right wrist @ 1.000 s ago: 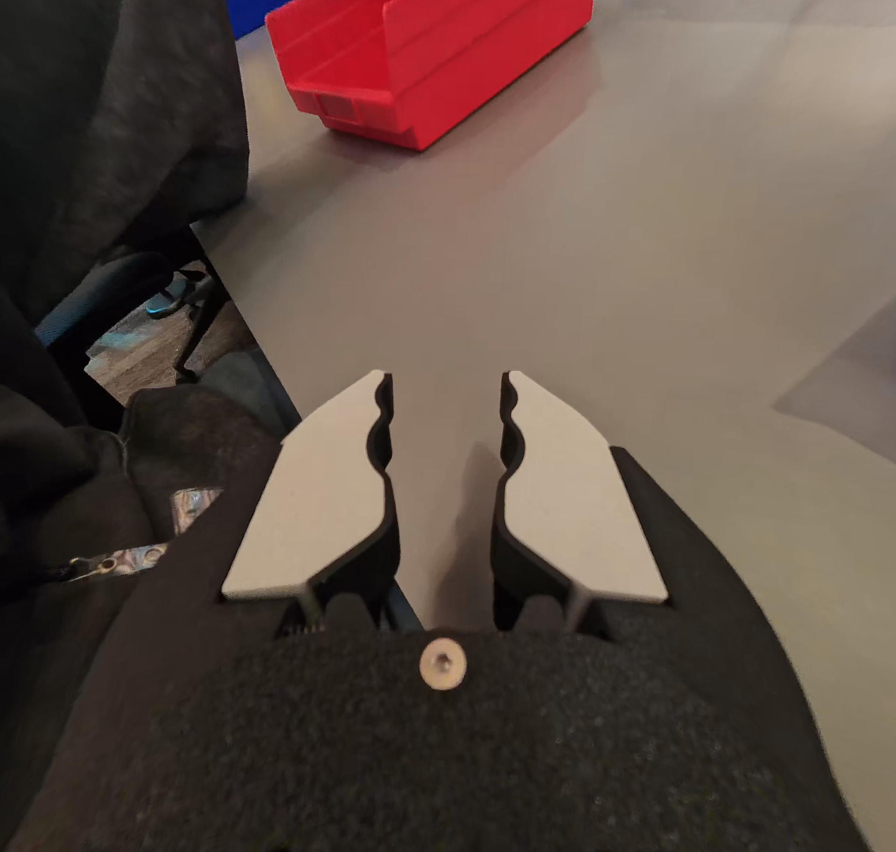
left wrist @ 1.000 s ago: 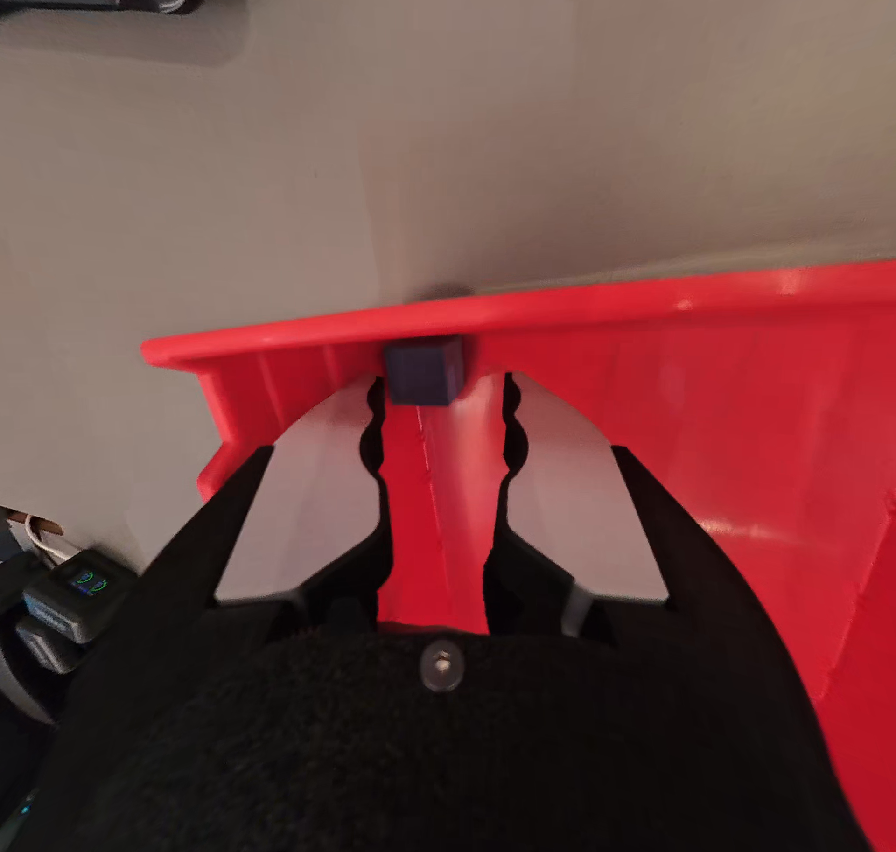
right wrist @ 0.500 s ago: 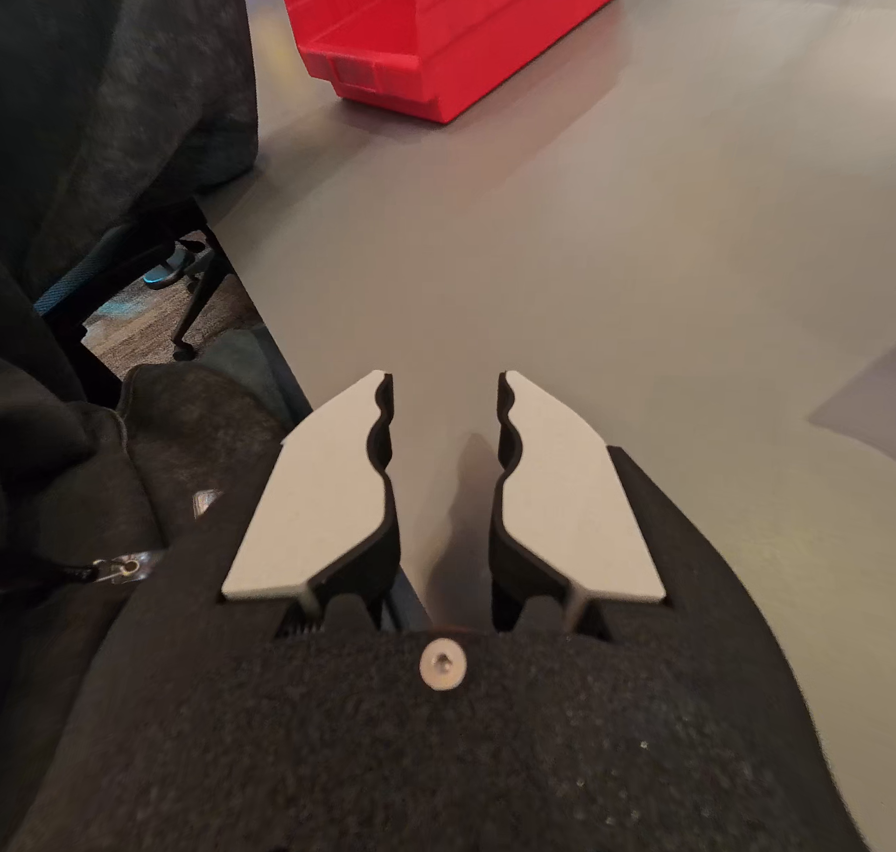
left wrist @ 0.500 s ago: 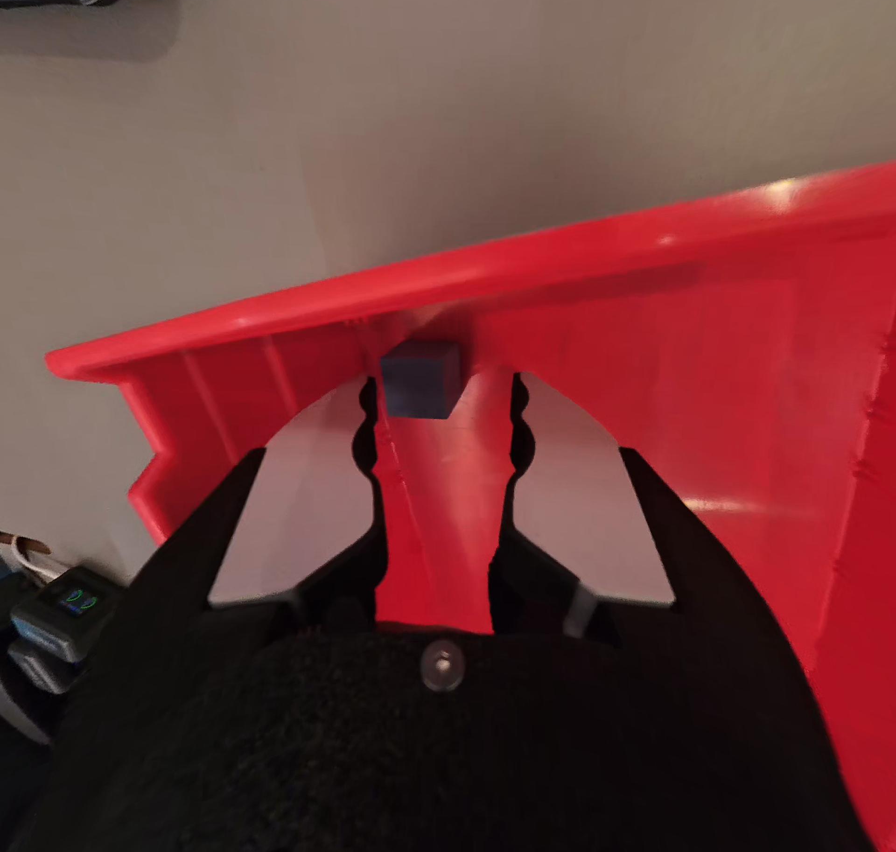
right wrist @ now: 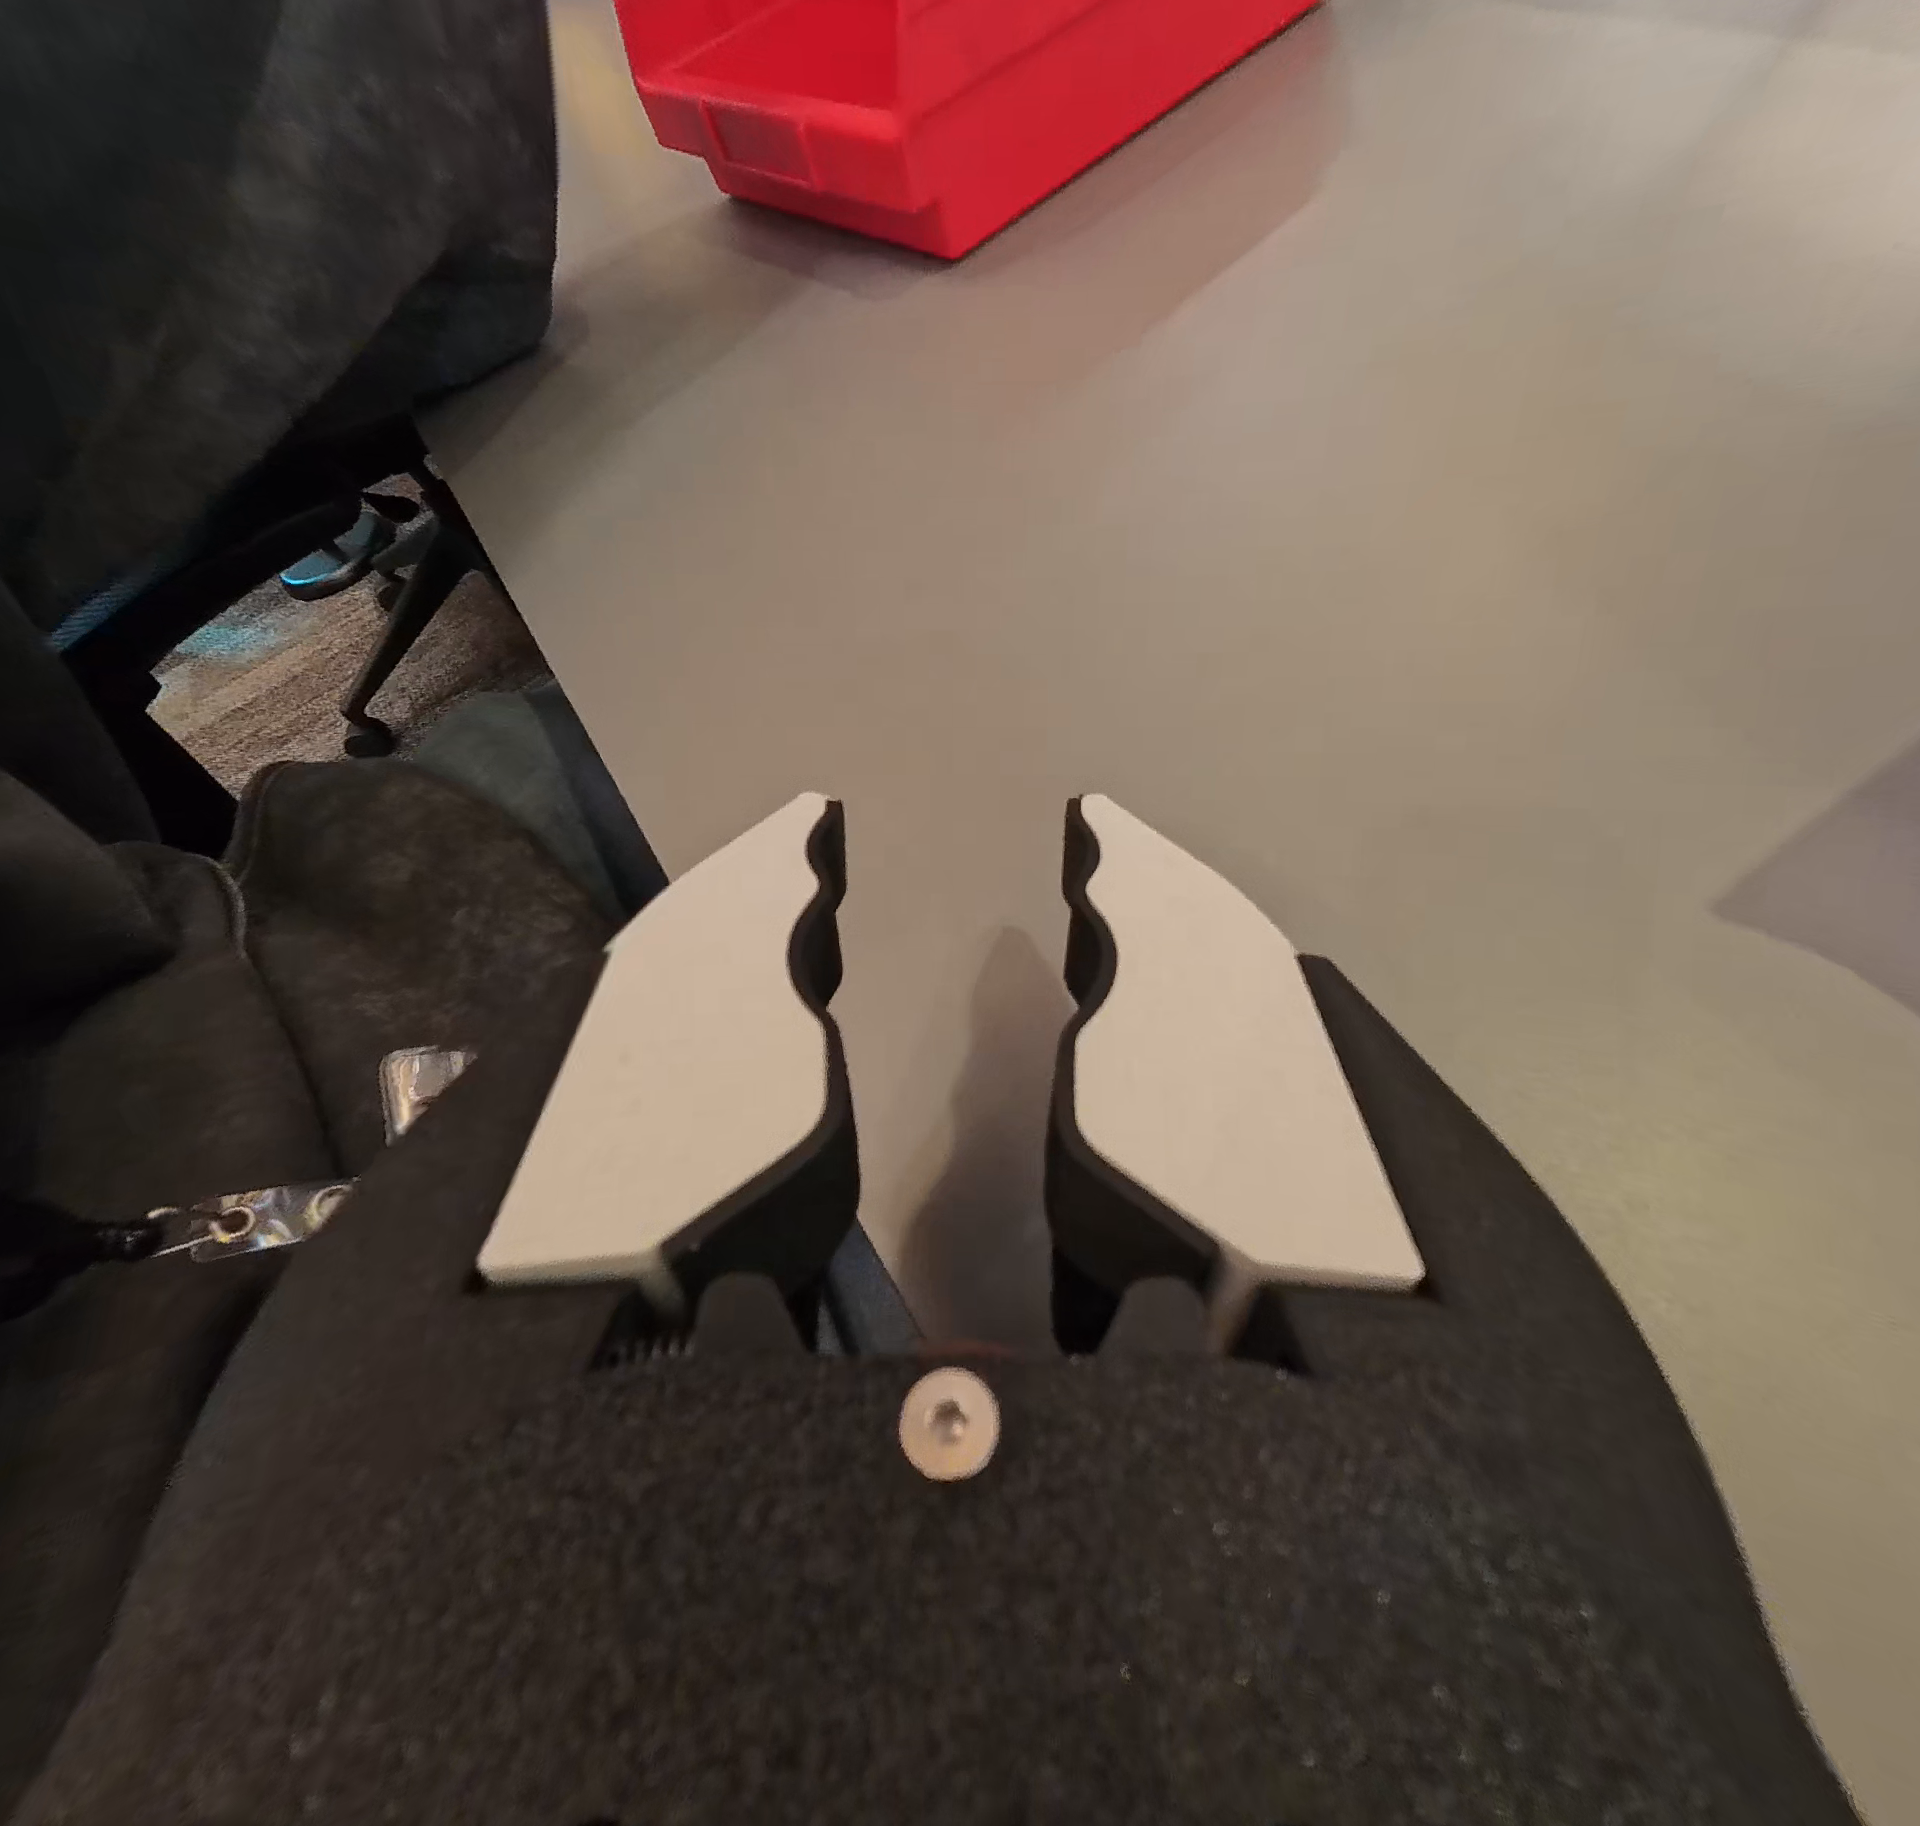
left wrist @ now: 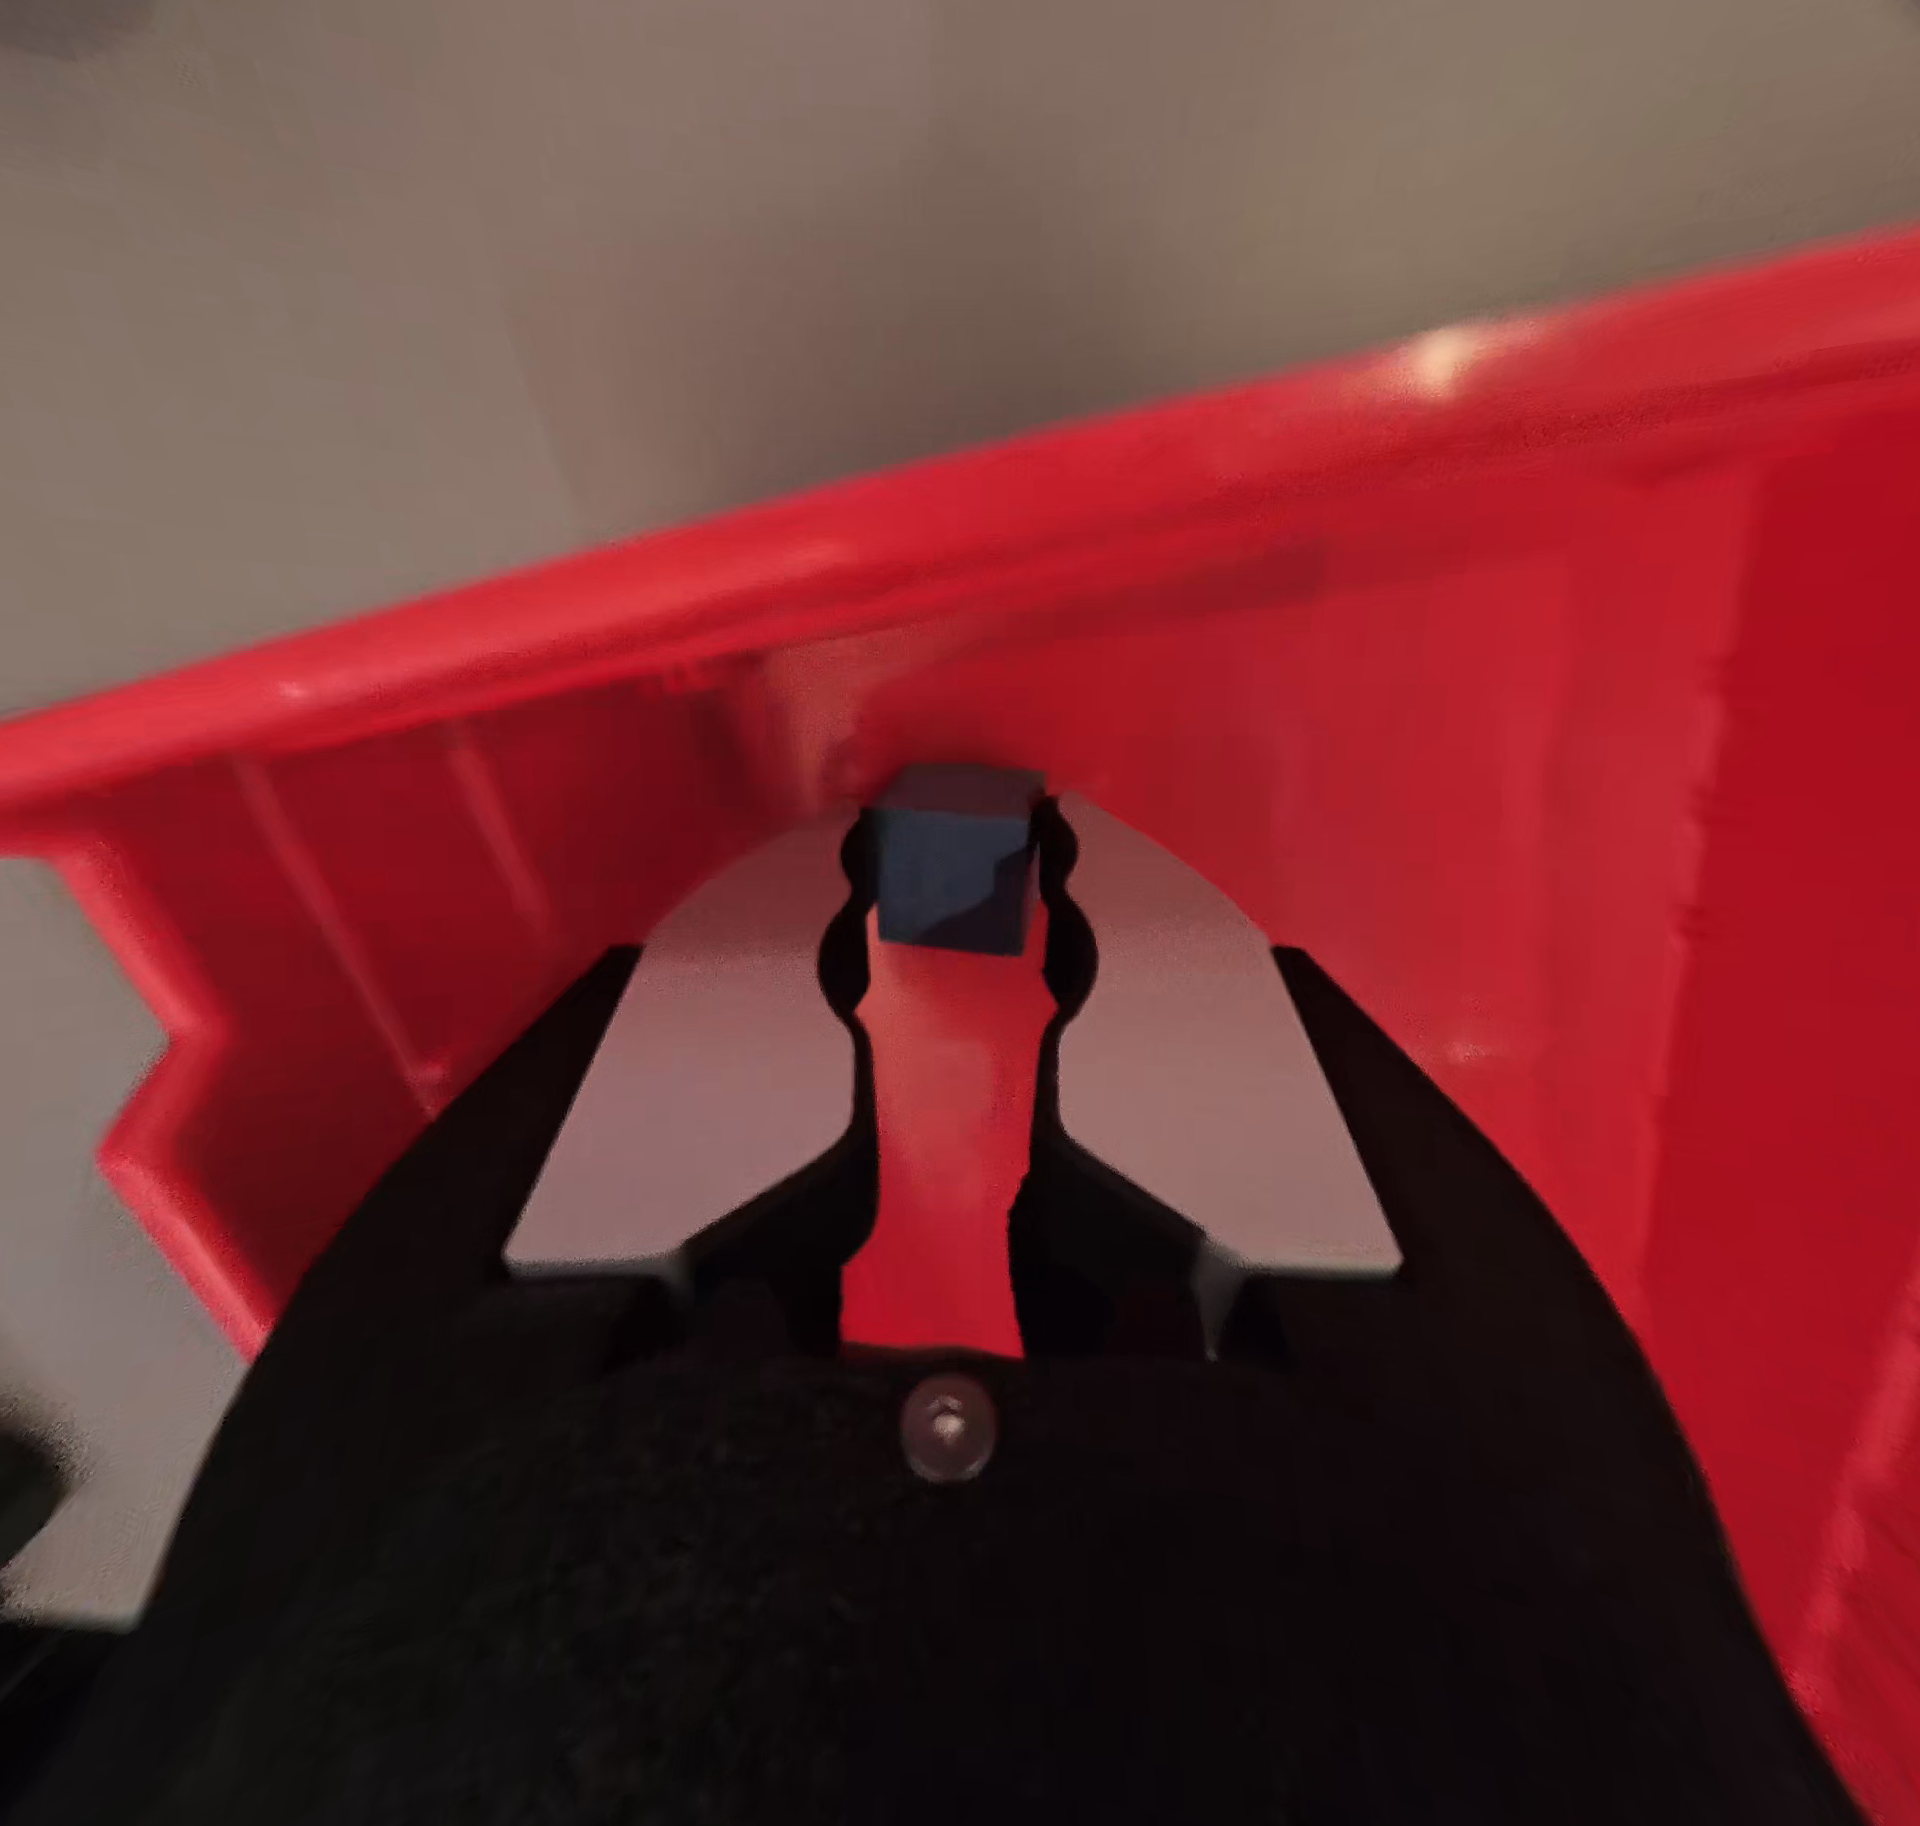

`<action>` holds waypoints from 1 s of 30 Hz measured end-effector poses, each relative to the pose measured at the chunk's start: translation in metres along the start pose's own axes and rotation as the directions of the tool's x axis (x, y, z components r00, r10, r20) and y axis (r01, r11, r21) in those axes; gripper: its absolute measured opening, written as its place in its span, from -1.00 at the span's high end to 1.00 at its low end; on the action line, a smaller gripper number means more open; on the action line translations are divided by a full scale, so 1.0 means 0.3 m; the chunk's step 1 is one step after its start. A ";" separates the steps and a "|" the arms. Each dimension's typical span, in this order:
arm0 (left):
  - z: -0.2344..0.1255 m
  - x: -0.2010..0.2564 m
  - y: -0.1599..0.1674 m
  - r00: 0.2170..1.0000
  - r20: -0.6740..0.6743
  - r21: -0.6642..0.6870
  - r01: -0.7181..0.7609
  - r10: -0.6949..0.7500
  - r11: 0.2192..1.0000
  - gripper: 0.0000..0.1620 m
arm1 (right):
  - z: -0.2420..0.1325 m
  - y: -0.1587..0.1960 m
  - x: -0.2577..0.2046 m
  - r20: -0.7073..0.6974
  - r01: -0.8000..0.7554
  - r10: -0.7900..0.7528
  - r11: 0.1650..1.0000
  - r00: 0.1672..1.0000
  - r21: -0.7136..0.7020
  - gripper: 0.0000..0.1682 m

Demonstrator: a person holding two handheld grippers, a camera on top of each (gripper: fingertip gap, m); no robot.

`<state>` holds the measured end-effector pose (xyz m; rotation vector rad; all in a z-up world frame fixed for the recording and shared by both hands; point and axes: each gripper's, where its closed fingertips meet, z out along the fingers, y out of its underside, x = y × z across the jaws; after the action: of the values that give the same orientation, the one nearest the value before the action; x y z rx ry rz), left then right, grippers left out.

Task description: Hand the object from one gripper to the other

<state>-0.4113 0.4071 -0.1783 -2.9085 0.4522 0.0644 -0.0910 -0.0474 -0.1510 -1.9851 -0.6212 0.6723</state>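
Red bin [left wrist: 1195, 571] walls crowd left tool [left wrist: 954, 857] pinching blue cube [left wrist: 951, 877]; right tool [right wrist: 954, 831] spread.

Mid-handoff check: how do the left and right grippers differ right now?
The left gripper sits inside the red plastic bin; the right gripper hovers over the grey table, apart from the bin. The left one's fingers have narrowed onto the small dark blue cube; the right one's stand wide with nothing between them. Both have pale grey fingers with wavy black pads.

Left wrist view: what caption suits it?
Left tongs close around a small blue cube inside a red bin.
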 end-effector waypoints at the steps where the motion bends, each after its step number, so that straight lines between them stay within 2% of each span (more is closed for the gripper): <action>1: -0.026 0.031 0.001 0.998 -0.055 0.030 -0.005 0.006 1.000 0.64 | -0.001 0.000 0.003 -0.003 0.003 -0.003 1.000 1.000 0.001 0.53; 4: -0.157 0.174 0.018 0.957 -0.281 0.183 -0.026 0.078 0.983 0.64 | -0.009 -0.015 0.003 0.002 -0.008 0.008 1.000 1.000 0.022 0.53; 6: -0.296 0.325 0.067 0.856 -0.484 0.316 -0.022 0.181 0.948 0.64 | -0.014 -0.039 0.010 -0.003 0.002 -0.002 0.998 1.000 0.063 0.52; 9: -0.504 0.558 0.233 0.614 -0.726 0.423 0.044 0.309 0.905 0.64 | -0.014 -0.117 0.030 -0.014 0.089 -0.088 0.983 0.996 0.160 0.49; 12: -0.667 0.781 0.447 0.281 -0.895 0.393 0.128 0.347 0.911 0.64 | 0.018 -0.213 0.045 -0.037 0.242 -0.240 0.947 0.970 0.209 0.45; 14: -0.716 0.901 0.569 0.115 -0.942 0.331 0.165 0.315 0.929 0.65 | 0.061 -0.277 0.030 -0.031 0.356 -0.360 0.902 0.933 0.245 0.45; 17: -0.729 1.055 0.719 -0.067 -0.972 0.213 0.176 0.227 0.961 0.64 | 0.126 -0.359 -0.011 -0.013 0.471 -0.490 0.831 0.872 0.296 0.46; 19: -0.714 1.127 0.789 -0.118 -0.983 0.125 0.148 0.143 0.981 0.64 | 0.143 -0.417 -0.036 -0.002 0.468 -0.502 0.806 0.865 0.362 0.46; 21: -0.709 1.173 0.839 -0.141 -0.983 0.099 0.111 0.114 0.989 0.64 | 0.152 -0.439 -0.058 0.025 0.443 -0.492 0.804 0.870 0.397 0.46; 23: -0.697 1.209 0.876 -0.149 -0.985 0.079 0.087 0.091 0.993 0.64 | 0.160 -0.422 -0.072 0.026 0.466 -0.514 0.796 0.857 0.385 0.52; 24: -0.697 1.224 0.889 -0.171 -0.984 0.043 0.075 0.055 0.996 0.64 | 0.164 -0.403 -0.088 0.042 0.490 -0.542 0.787 0.839 0.375 0.65; 27: -0.688 1.245 0.912 -0.198 -0.980 -0.004 0.048 0.006 0.999 0.63 | 0.155 -0.368 -0.088 0.037 0.499 -0.532 0.814 0.846 0.298 0.66; 28: -0.682 1.243 0.922 -0.189 -0.982 -0.007 0.039 0.001 0.999 0.58 | 0.149 -0.361 -0.093 0.041 0.513 -0.545 0.809 0.837 0.285 0.66; 30: -0.657 1.217 0.938 -0.144 -0.988 0.053 0.059 0.061 0.997 0.33 | 0.125 -0.354 -0.094 0.020 0.526 -0.554 0.802 0.832 0.284 0.67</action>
<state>-0.1468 -0.0032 -0.0646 -2.0717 0.5569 -2.3286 -0.1533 0.0044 -0.0679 -1.4240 -1.0523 0.4687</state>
